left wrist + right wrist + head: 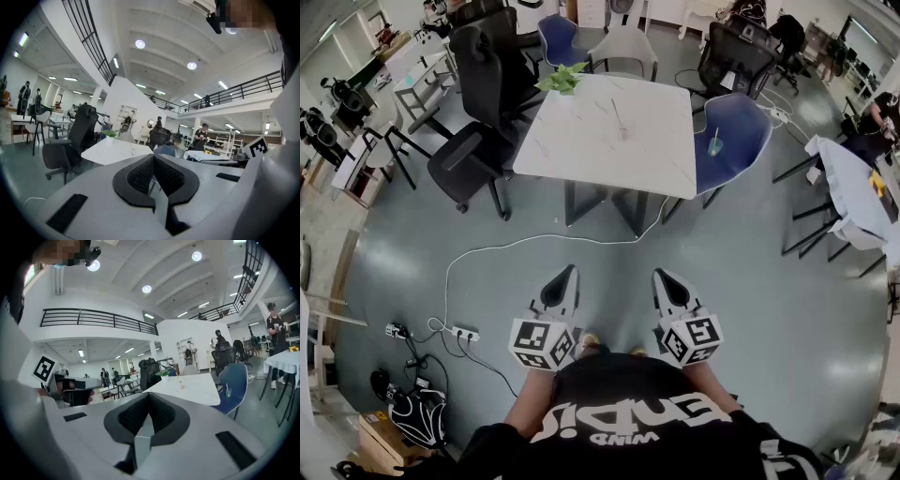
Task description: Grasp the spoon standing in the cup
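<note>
Left gripper (pixel 566 274) and right gripper (pixel 665 277), side by side above the floor (pixel 750 281), fingers (pixel 139 174) closed on nothing. At 12 o'clock, well apart, the worktop (pixel 581 150) bears what seems the spoon (pixel 618 116), upright in a clear cup (pixel 623 133).

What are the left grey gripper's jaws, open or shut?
Shut: on the left grey gripper, the black ribbed pads meet at the tips, nothing between.

All three (from afar) seemingly share table (pixel 581 141).

Table (pixel 609 141) ahead, plant (pixel 561 80) on its far-left corner, left chair (pixel 473 150) beside it, cup (pixel 713 147) on right chair (pixel 741 127).
</note>
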Demonstrator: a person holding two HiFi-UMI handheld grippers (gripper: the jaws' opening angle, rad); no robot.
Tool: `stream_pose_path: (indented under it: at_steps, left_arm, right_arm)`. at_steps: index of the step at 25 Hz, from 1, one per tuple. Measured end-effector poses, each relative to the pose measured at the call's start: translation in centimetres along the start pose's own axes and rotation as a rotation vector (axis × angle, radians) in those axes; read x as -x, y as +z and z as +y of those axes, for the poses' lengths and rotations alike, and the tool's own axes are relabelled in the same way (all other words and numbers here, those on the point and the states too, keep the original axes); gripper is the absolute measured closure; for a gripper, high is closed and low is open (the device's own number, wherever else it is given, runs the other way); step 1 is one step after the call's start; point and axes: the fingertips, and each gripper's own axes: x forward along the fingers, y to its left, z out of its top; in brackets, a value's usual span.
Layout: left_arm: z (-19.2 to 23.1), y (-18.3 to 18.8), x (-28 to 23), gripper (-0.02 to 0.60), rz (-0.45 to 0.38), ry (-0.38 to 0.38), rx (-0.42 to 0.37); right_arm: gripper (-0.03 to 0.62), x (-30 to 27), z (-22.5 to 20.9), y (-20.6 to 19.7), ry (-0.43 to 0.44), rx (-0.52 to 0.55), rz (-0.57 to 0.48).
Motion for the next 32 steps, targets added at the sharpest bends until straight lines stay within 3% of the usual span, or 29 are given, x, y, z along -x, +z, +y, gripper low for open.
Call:
stream_pose_path:
  at_steps: [9,23,32]
  left_arm:
    - [1.4,0.2,-0.1,0.568,0.004,-0.008,0.009]
    - [5.4,0.7,-2.3,0.568,0.019,-0.106,-0.010]
    - [7.8,0.2,-3.6,0.568,0.035,-0.109,-0.001]
  right_arm:
    - [0.582,-0.3,0.5,0.3,-0.017,-0.006,-0.022]
    - [0.582,-2.1,0.2,-0.7,-0.168,-0.018,-0.045]
    - [0.582,-4.6,0.5,-1.3,-0.178,-0.033,-0.034]
